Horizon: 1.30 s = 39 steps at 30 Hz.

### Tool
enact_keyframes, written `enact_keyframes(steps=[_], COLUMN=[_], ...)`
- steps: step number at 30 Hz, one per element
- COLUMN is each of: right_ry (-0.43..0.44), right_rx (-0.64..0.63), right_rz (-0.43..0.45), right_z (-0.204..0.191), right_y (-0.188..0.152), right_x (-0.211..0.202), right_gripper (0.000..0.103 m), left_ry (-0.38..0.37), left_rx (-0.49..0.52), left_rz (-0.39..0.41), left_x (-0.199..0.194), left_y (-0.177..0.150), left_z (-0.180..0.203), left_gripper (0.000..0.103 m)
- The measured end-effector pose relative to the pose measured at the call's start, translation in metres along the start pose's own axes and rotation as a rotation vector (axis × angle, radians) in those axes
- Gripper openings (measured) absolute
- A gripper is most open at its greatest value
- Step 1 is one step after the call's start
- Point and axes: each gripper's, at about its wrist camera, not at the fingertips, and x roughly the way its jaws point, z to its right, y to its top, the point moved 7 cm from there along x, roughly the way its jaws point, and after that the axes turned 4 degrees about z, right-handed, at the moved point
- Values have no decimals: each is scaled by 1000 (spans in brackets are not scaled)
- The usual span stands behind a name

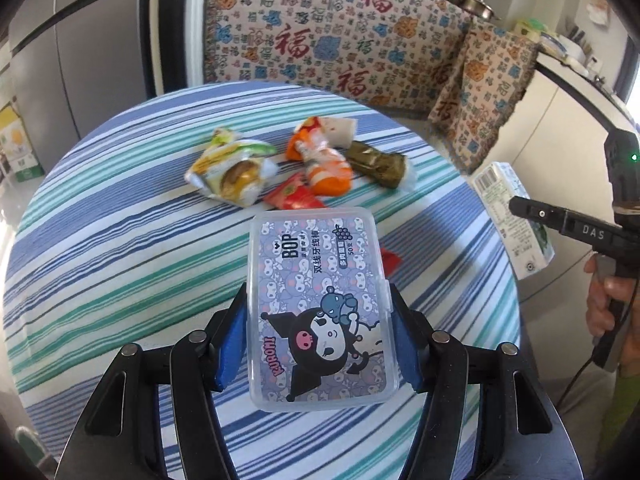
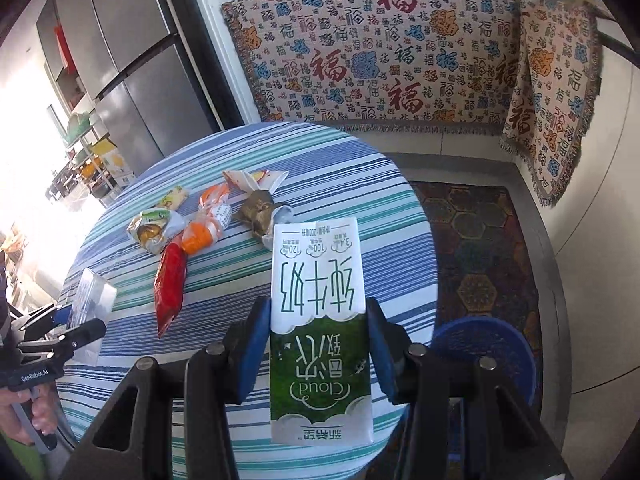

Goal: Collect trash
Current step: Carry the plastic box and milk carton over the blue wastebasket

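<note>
My left gripper point(image 1: 316, 340) is shut on a clear plastic floss-pick box point(image 1: 318, 304) with a cartoon print and holds it above the striped table point(image 1: 100, 272). My right gripper point(image 2: 320, 344) is shut on a white and green milk carton point(image 2: 318, 320), held near the table's right edge; the carton also shows in the left wrist view point(image 1: 514, 220). Several crumpled wrappers lie on the table: a yellow-green one point(image 1: 230, 172), an orange one point(image 1: 324, 164), a brown-green one point(image 1: 376, 164) and a red sachet point(image 2: 170, 284). The box also shows at the left in the right wrist view point(image 2: 90, 300).
A blue bin point(image 2: 486, 356) stands on the floor to the right of the table, over a patterned rug point(image 2: 480, 236). A sofa with a patterned cover point(image 1: 340, 40) is behind the table. A grey fridge point(image 2: 132, 64) stands at the left.
</note>
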Motion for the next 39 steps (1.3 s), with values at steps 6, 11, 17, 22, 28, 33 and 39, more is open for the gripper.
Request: enact_keyframes(steps=[6,11,17,22,28,33,39], right_ry=[-41,-80,-146,-203,-238,-253,-252], right_rx=[65,112,177,224,289,344,383], right_rz=[21,36,65,78,68,46,45], right_z=[47,85,137,179,220,241,255], right_y=[-6,-12,-19,-25,-31,-37,-40], right_x=[-17,-29,-46,-55,-51,-40,-33], right_gripper=[47,47,47,47,47,47,47], left_ry=[-88,-138,-199,-247,-283,-292,-298], left_rx=[61,99,147,197,248,295,304], left_rz=[9,6,-4,-14,-31,-51,-71], left_x=[13,28,44,64,90,111,128], left_y=[13,22,28,32,28,24,20], left_z=[66,116,174,222,265,287,299], left_gripper=[64,64,64,64,64,64,64])
